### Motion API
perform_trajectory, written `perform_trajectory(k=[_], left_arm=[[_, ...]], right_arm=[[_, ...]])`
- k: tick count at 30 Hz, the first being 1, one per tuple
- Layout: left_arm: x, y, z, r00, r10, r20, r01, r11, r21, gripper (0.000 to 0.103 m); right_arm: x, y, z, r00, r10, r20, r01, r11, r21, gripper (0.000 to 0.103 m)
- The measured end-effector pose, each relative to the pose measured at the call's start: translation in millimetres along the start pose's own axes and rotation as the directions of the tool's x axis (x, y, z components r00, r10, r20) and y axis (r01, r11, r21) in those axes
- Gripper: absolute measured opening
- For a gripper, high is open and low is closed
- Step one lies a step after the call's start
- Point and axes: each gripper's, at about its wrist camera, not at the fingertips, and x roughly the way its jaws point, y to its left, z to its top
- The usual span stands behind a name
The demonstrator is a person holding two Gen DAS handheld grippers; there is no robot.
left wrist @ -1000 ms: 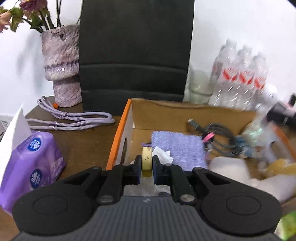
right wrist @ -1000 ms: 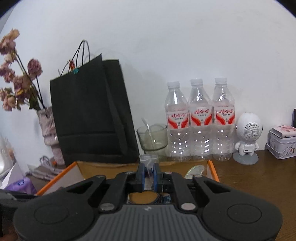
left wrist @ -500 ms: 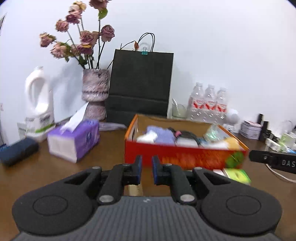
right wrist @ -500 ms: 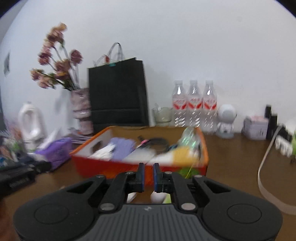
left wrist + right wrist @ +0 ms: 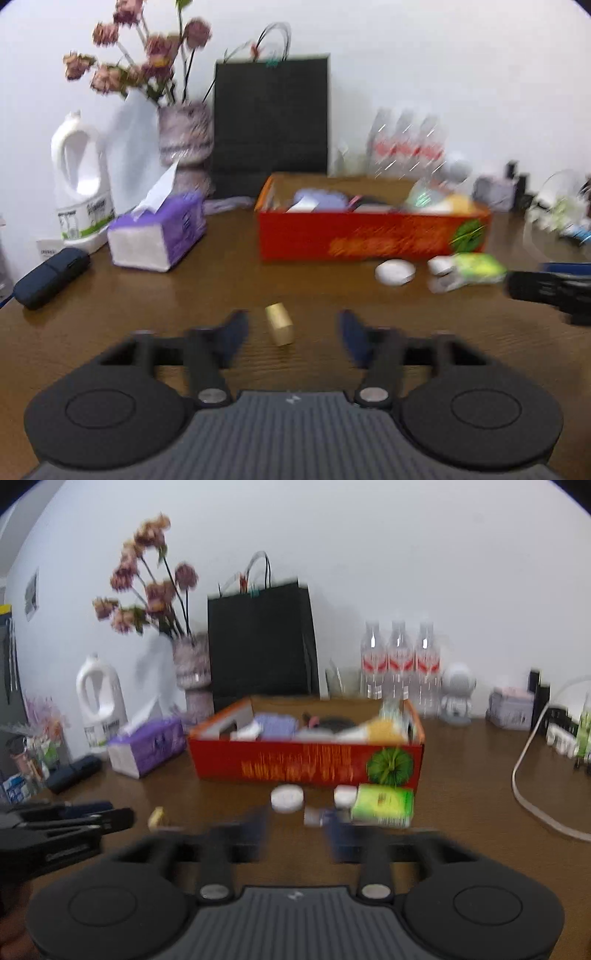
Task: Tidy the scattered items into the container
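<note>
Indoors, on a dark wood-grain desk point(image 5: 147, 295): one rectangular red cardboard box point(image 5: 373, 236), orange-edged at the rim, printed with yellow lettering too blurred to read and a green round emblem near its right end, already filled with a lilac knitted cloth, dark cable and pale packets. Just in front of the box, four loose pieces: one flat round white case point(image 5: 287, 798), one small rounded white case point(image 5: 345, 795), one glossy green packet point(image 5: 382, 805) with unreadable print, one small blue-and-white item point(image 5: 320, 816) touching the packet's left edge. Further left, apart from those, one small gold block point(image 5: 279, 324), squared and metallic, lying on the wood between the spread fingers of the left gripper point(image 5: 291, 334), touching neither pad. Jaws of the left gripper opening, empty. Jaws of the right gripper point(image 5: 297, 832) opening too, motion-blurred, nothing pinched, aimed toward the white round case and the blue-and-white item. Behind the box: one matte black paper bag point(image 5: 271, 118) with cord handles, one mottled purple ceramic vase point(image 5: 186, 144) of dried pink roses, three clear plastic water bottles point(image 5: 399, 668) with red-and-white labels, one white robot-shaped figurine point(image 5: 458, 698). At left: one white handled jug point(image 5: 79, 177), one purple soft tissue pack point(image 5: 159, 230) with a sheet sticking up, one dark blue oblong case point(image 5: 51, 282).
</note>
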Motion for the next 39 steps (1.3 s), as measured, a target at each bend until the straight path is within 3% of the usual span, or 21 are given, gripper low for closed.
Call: perform_trajectory(k=[4, 7, 8, 14, 19, 21, 23, 27, 32, 35, 39], left_arm=[[41.4, 6.4, 11.1, 0.998, 0.023, -0.062, -0.025, 1.0, -0.02, 0.06], [64.8, 13.3, 14.9, 0.992, -0.006, -0.129, -0.002, 0.998, -0.065, 0.015], [66.6, 16.1, 14.3, 0.99, -0.038, -0.136, 0.027, 0.996, -0.088, 0.012], [47.3, 24.2, 6.6, 0.993, -0.076, -0.085, 0.064, 0.99, -0.129, 0.012], [30.6, 26.2, 10.2, 0.995, -0.091, -0.028, 0.086, 0.986, -0.14, 0.012], [29.2, 26.9, 13.0, 0.996, -0.089, -0.017, 0.086, 0.986, -0.144, 0.012], [30.0, 27.2, 14.5, 0.996, -0.093, -0.013, 0.09, 0.985, -0.15, 0.012], [33.2, 22.4, 15.4, 0.994, -0.106, -0.01, 0.104, 0.985, -0.136, 0.012], [16.7, 11.9, 16.1, 0.99, -0.129, 0.056, 0.135, 0.984, -0.113, 0.012], [-0.5, 5.4, 12.7, 0.983, -0.146, 0.108, 0.159, 0.98, -0.117, 0.012], [-30.4, -12.5, 0.6, 0.969, -0.136, 0.208, 0.166, 0.977, -0.136, 0.012]], right_arm=[[17.4, -1.9, -3.2, 0.999, 0.003, -0.036, -0.003, 1.0, -0.009, 0.072], [26.8, -3.8, -4.8, 0.999, 0.002, -0.044, -0.003, 1.0, -0.018, 0.072], [29.1, -4.8, -4.7, 0.999, 0.004, -0.044, -0.005, 1.0, -0.02, 0.072], [65.4, -11.5, 9.5, 0.997, 0.013, -0.082, -0.016, 0.999, -0.041, 0.068], [122.7, -11.0, 24.8, 0.989, 0.017, -0.146, -0.029, 0.996, -0.08, 0.051], [139.9, -11.3, 24.8, 0.982, -0.024, -0.188, 0.006, 0.996, -0.094, 0.041], [148.0, -15.0, 22.4, 0.977, -0.06, -0.205, 0.044, 0.996, -0.082, 0.038], [138.6, -20.8, 19.8, 0.977, -0.073, -0.198, 0.063, 0.996, -0.06, 0.011], [113.2, -22.9, 14.0, 0.985, -0.021, -0.174, 0.026, 0.999, 0.027, 0.009], [73.2, -13.4, 16.6, 0.998, 0.007, -0.06, -0.005, 0.999, 0.031, 0.009], [18.9, -2.5, 10.8, 0.996, 0.018, 0.082, -0.02, 1.0, 0.018, 0.009]])
